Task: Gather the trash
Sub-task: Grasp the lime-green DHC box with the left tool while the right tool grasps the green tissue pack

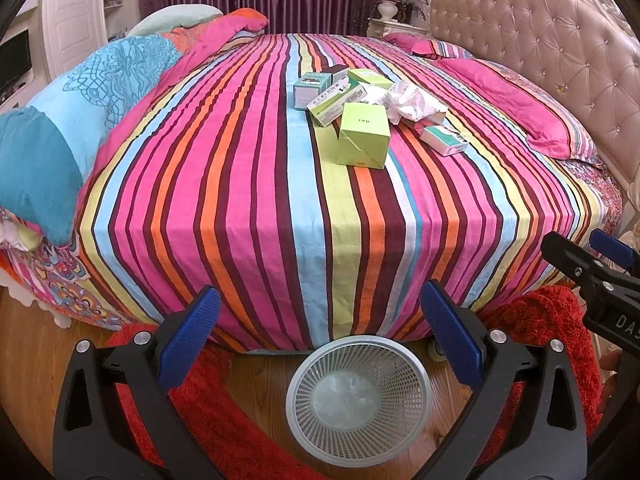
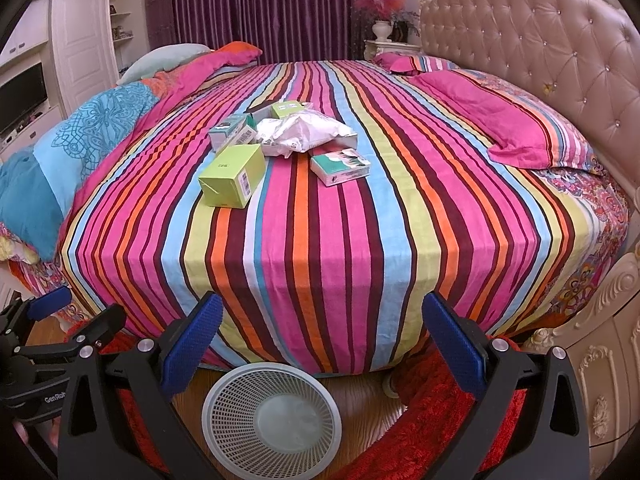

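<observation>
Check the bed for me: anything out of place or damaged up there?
Yes. Small boxes, including a green carton with a creased side, and crumpled white paper lie jumbled mid-bed on the striped cover. The basket on the floor holds none.

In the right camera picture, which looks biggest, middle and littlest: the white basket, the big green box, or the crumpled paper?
1. White basket, largest, though it sits nearest the camera, which inflates it.
2. Crumpled paper and big green box look about alike, too close to rank.
</observation>
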